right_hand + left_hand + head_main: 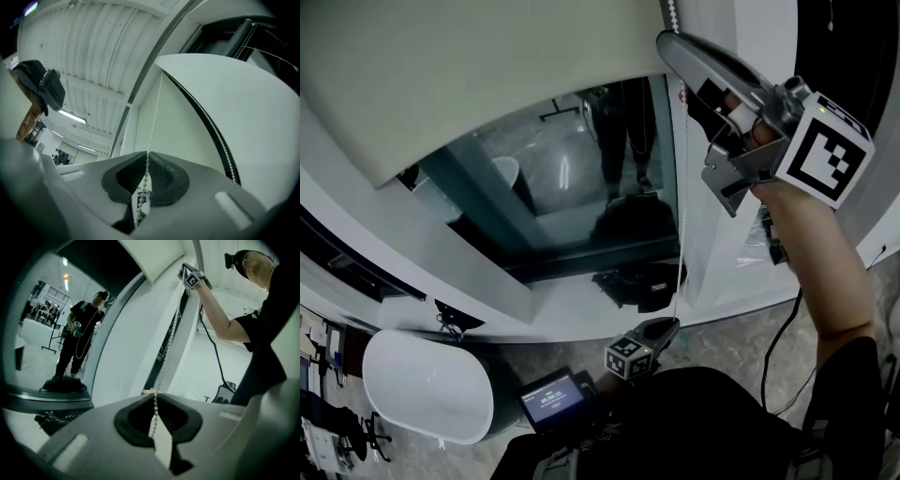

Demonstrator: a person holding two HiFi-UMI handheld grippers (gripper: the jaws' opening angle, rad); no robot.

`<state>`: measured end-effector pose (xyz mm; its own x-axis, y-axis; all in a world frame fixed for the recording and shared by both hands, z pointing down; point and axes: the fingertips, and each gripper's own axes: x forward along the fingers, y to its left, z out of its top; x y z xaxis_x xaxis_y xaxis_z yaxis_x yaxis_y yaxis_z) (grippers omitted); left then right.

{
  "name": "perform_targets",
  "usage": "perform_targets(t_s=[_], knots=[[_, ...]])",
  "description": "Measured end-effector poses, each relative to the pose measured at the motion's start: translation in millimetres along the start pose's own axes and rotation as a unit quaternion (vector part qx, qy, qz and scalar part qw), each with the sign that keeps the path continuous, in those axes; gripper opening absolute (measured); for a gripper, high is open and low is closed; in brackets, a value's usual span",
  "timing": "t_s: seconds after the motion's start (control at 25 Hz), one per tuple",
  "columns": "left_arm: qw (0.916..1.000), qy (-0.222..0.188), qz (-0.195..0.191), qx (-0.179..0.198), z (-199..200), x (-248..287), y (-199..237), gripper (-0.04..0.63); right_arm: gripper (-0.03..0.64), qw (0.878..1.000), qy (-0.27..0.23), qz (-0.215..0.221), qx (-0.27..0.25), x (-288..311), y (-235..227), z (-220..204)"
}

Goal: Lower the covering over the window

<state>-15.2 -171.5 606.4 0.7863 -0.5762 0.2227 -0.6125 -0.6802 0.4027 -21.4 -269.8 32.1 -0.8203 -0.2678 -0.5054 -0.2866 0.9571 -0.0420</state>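
— The blind (487, 75): where is it?
— Part way down. Its lower edge slants across the upper left of the window (581, 187), and the pane below it is uncovered.
— And the two claws?
— Both are clamped on the bead chain (683, 206) at the window's right side. The right gripper (668, 45) pinches it high up, beside the blind's upper corner, on a raised arm. The left gripper (667, 325) pinches the same chain low down, below the window's bottom edge. The chain runs straight between them.
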Motion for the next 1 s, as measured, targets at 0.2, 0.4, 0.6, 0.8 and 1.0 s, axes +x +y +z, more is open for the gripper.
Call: perform_targets(t_s=[0.2,0.4,0.6,0.8,1.0], knots=[[0.9971,0.001,0.059,0.05,-48,-11,54,0.048,0.014,0.996,0.043,-0.015,-0.079,-62,1,-62],[0.9947,-0.053,0.088,0.003,15,-70,73,0.097,0.014,0.992,0.088,-0.055,-0.066,-89,-16,-99],[0.9832,-0.172,0.062,-0.004,144,-96,63,0.089,0.014,0.978,0.169,-0.075,-0.093,-129,-21,-187],[0.966,-0.248,-0.004,0.074,265,-71,12,0.081,0.014,0.955,0.27,-0.121,0.013,-203,-18,-354],[0.9483,-0.283,-0.08,0.12,332,-24,-35,0.103,0.014,0.916,0.373,-0.134,0.068,-260,-3,-466]])
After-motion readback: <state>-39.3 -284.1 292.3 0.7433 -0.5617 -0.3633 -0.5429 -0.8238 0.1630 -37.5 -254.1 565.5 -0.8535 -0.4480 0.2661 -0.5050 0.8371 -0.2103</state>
